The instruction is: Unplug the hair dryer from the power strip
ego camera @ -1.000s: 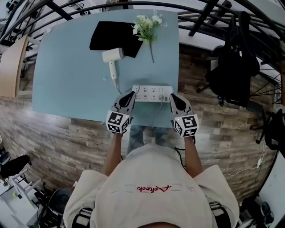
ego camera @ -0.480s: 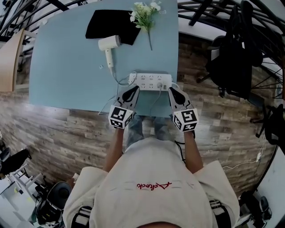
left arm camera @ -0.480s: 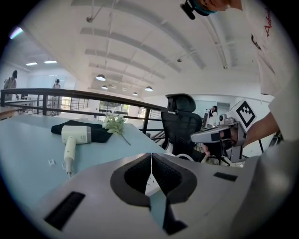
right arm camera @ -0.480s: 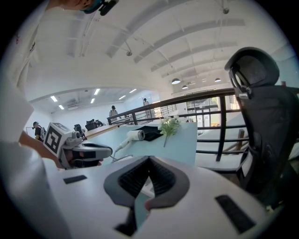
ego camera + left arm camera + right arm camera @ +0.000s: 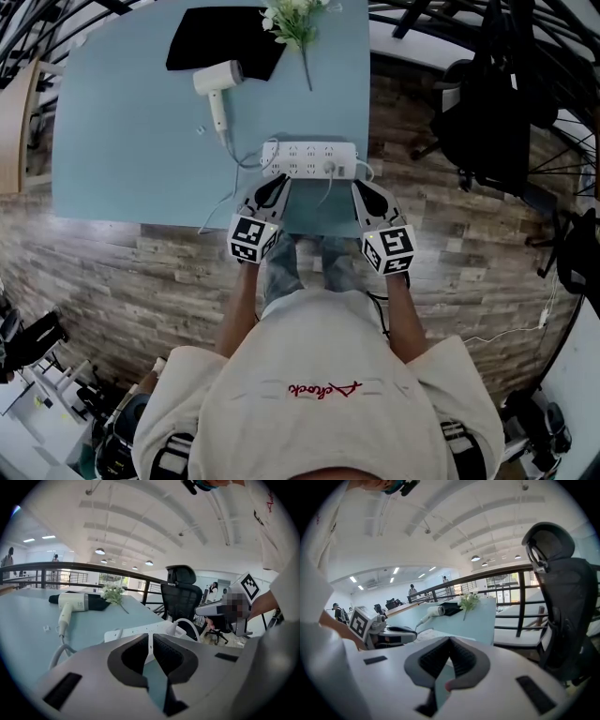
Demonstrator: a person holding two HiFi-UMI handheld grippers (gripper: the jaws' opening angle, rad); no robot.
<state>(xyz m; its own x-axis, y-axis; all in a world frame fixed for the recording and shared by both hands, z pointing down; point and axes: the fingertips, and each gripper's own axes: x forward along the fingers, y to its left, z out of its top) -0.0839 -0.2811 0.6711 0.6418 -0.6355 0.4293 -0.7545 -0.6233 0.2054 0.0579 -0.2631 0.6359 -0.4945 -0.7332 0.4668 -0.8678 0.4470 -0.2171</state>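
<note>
Nearest, at the bottom of the head view, the person's beige shirt (image 5: 319, 394) is seen, with both forearms stretched toward the near edge of a pale blue table (image 5: 122, 141).

- Left gripper (image 5: 277, 182): held at lower centre-left of the frame, marker cube toward the person. Its jaws are pressed together, with nothing pinched between them, as its own view shows.
- Right gripper (image 5: 360, 188): held level with it at lower centre-right. Its jaws are likewise closed tip to tip and empty.
- Both sets of tips are pointed at the power strip (image 5: 309, 159), just beside its near long edge. Whether contact is made cannot be told.
- The white strip is laid crosswise near the table's front edge, between and just beyond the two grippers. A white plug (image 5: 330, 169) is seated toward its right end, and a white cable (image 5: 364, 170) is looped off that end.
- The hair dryer (image 5: 216, 82) is laid flat further up and to the left, well apart from both grippers, handle toward the strip. Its cord (image 5: 232, 152) is trailed down to the strip's left end. Which socket it reaches cannot be made out.
- Behind the dryer's head, a black cloth (image 5: 225, 42) is spread at the top of the frame, with a sprig of white flowers (image 5: 292, 19) beside it.
- A black office chair (image 5: 487, 112) is noted at the upper right, off the table, on wood flooring (image 5: 141, 272).
</note>
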